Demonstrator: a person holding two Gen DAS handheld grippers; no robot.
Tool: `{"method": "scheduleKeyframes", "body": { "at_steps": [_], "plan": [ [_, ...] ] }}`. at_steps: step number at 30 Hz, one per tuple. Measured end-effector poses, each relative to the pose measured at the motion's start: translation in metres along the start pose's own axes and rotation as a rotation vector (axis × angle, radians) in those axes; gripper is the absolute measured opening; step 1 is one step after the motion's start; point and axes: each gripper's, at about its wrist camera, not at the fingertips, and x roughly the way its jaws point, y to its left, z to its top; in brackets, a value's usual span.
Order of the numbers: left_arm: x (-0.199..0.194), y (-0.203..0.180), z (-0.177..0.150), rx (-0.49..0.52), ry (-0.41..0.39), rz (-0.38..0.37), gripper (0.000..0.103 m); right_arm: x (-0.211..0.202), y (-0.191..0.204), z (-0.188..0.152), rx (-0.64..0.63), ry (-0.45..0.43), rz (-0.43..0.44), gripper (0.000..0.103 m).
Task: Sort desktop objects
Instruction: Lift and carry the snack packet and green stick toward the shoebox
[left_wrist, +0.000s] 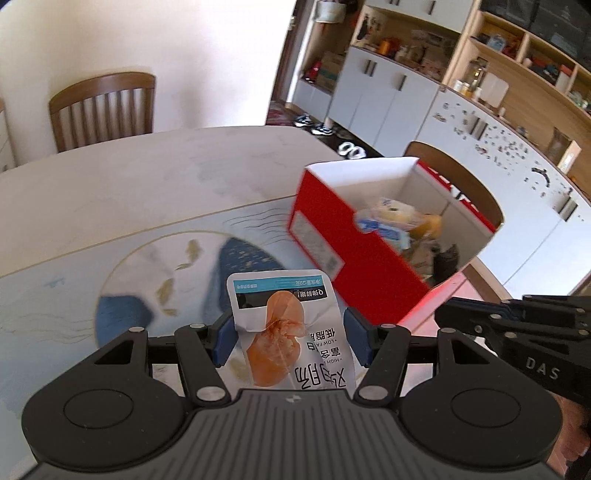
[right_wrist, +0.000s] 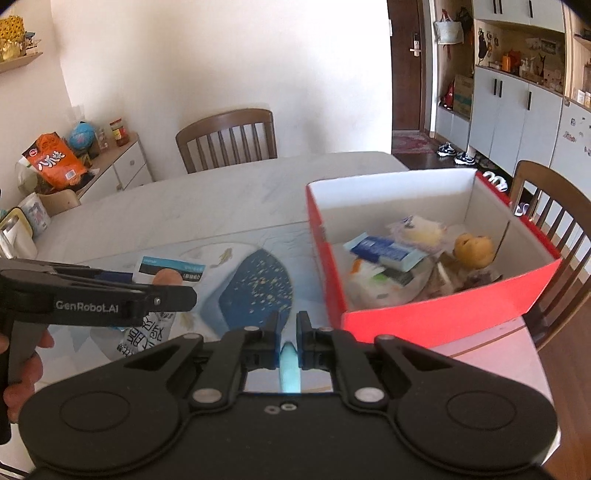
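In the left wrist view, the left gripper (left_wrist: 290, 338) has its jaws partly closed on a white snack packet (left_wrist: 291, 332), held above the table (left_wrist: 129, 192) and short of the red box (left_wrist: 354, 251); carry it over the near rim before letting go. The gripper tilts down. In the right wrist view, the right gripper (right_wrist: 287, 334) pinches a thin light-blue item (right_wrist: 289, 363) with jaws nearly shut, angled down beside the box; it should clear the wall likewise.
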Motion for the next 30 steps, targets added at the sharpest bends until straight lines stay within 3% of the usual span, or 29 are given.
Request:
{"method": "scheduleKeyframes", "body": {
  "at_steps": [6, 9, 18, 30],
  "plan": [
    [0.011, -0.012, 0.001, -0.002, 0.000, 0.011, 0.060, 0.005, -0.030, -0.007, -0.043, 0.040, -0.040, 0.006],
    [0.015, -0.012, 0.001, -0.010, 0.007, 0.011, 0.060, 0.007, -0.046, -0.009, -0.030, 0.075, -0.049, 0.000],
    [0.022, -0.027, 0.008, 0.025, -0.002, -0.018, 0.060, -0.002, -0.065, -0.003, -0.059, 0.049, -0.069, 0.000],
    [0.029, -0.026, 0.000, 0.035, 0.029, -0.018, 0.060, 0.021, -0.073, -0.052, -0.152, 0.206, -0.033, 0.033]
  ]
}}
